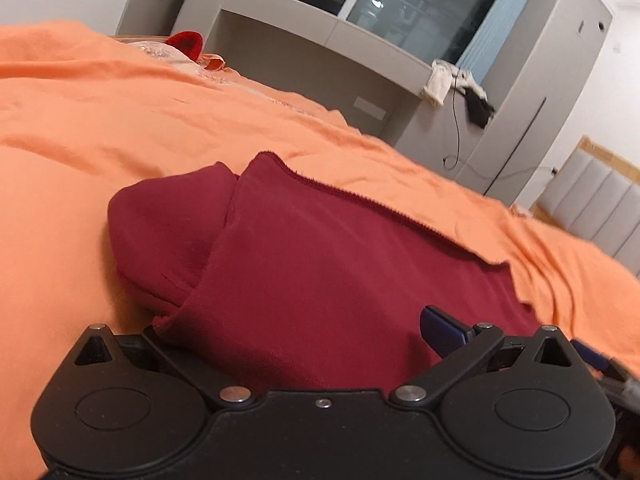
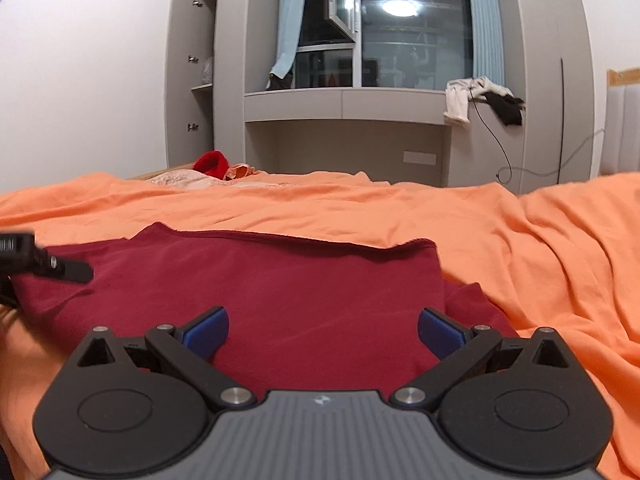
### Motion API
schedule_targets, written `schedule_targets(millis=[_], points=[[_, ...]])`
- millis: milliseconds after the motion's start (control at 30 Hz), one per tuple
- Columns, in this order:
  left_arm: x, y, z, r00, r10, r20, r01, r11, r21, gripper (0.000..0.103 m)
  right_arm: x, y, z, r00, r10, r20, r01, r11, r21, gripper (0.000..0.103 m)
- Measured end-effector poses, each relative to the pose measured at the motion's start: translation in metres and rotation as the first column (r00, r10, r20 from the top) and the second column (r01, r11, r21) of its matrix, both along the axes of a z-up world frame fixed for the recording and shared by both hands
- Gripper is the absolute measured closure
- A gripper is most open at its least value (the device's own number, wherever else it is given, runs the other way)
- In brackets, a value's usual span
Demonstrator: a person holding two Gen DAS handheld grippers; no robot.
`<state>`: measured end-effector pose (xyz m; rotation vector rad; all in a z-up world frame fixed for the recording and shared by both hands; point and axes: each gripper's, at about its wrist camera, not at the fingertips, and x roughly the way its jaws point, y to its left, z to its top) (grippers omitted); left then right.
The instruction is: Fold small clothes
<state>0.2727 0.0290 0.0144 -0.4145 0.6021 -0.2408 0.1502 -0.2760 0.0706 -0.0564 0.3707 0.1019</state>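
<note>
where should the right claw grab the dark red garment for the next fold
Probably the far right corner of the dark red garment, coming from the right over the orange sheet. The hem there lifts slightly off the bed, giving a finger room to slide under, and a second layer pokes out beside it. The right claw hovers open over the near part; the left claw already has cloth draped between its fingers.

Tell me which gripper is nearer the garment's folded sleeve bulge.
Left. The left gripper sits right behind the sleeve bulge; the right gripper hangs open over the garment's other end.
</note>
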Motion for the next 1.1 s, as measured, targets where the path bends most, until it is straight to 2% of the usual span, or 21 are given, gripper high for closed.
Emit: schedule_targets(millis=[167,267,433,567,800,1100], points=[[-0.003,0.018,0.002,0.998,0.068,-0.013,-0.069,0.988,-0.136,0.001,-0.005,0.034,-0.001,0.999,0.006,0.047,-0.002,0.996,-0.087,0.0],[-0.007,0.023,0.003,0.995,0.098,-0.018,-0.1,0.979,-0.176,0.001,-0.002,0.053,-0.003,0.997,0.025,0.068,-0.015,0.989,-0.147,0.0],[-0.009,0.021,0.005,0.995,0.102,-0.016,-0.103,0.983,-0.149,0.001,0.008,0.081,-0.012,0.997,0.038,0.063,-0.024,0.976,-0.218,0.0],[-0.01,0.021,0.003,0.995,0.102,-0.018,-0.103,0.985,-0.141,0.001,0.012,0.096,-0.031,0.998,0.045,0.043,-0.031,0.956,-0.293,0.0],[-0.009,0.019,0.003,0.996,0.09,-0.03,-0.093,0.989,-0.118,0.001,-0.003,0.098,-0.042,0.995,0.033,0.093,-0.005,0.958,-0.286,0.0],[-0.007,0.021,0.001,0.996,0.081,-0.031,-0.084,0.99,-0.111,0.001,-0.005,0.095,-0.044,0.993,0.035,0.117,0.0,0.958,-0.287,0.0]])
